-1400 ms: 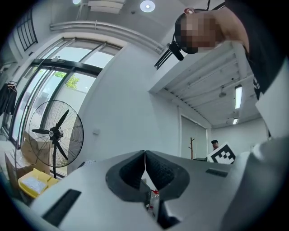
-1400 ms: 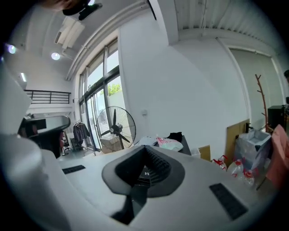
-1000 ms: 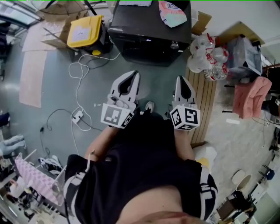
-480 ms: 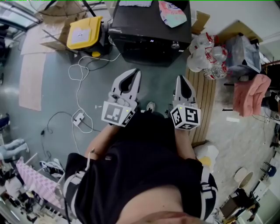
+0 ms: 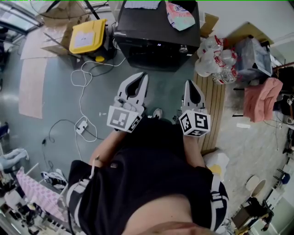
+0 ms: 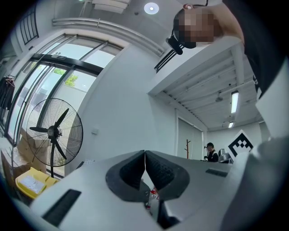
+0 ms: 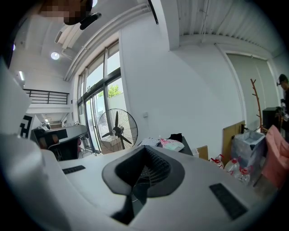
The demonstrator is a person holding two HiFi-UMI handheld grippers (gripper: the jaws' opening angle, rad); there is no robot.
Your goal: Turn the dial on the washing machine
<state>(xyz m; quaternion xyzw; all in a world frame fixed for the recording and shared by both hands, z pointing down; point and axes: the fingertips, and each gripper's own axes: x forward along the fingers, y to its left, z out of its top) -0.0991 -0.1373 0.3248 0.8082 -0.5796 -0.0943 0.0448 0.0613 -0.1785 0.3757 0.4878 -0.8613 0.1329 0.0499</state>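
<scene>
The task looks not yet begun; the black washing machine (image 5: 158,34) stands at the far middle of the scene, and its small silver dial (image 5: 183,47) sits on the near front face, toward the right corner; neither of the 2 grippers is anywhere near it.

The left gripper (image 5: 141,79) is held close to the person's body, well apart from the machine; its jaws are clenched tip to tip with nothing between them, as the left gripper view shows (image 6: 145,154). The right gripper (image 5: 191,85) is level with it on the right, also near the body; its jaws are pressed together on nothing (image 7: 143,150).

A patterned cloth (image 5: 180,13) lies on top of the machine; a yellow-lidded box (image 5: 87,34) sits far left, white cables (image 5: 82,73) trail over the floor, and a pack of water bottles (image 5: 213,62) stands just right of the machine.

By my reading all of it remains: reach forward to the dial, open 1 gripper, close on the dial, then rotate it.
</scene>
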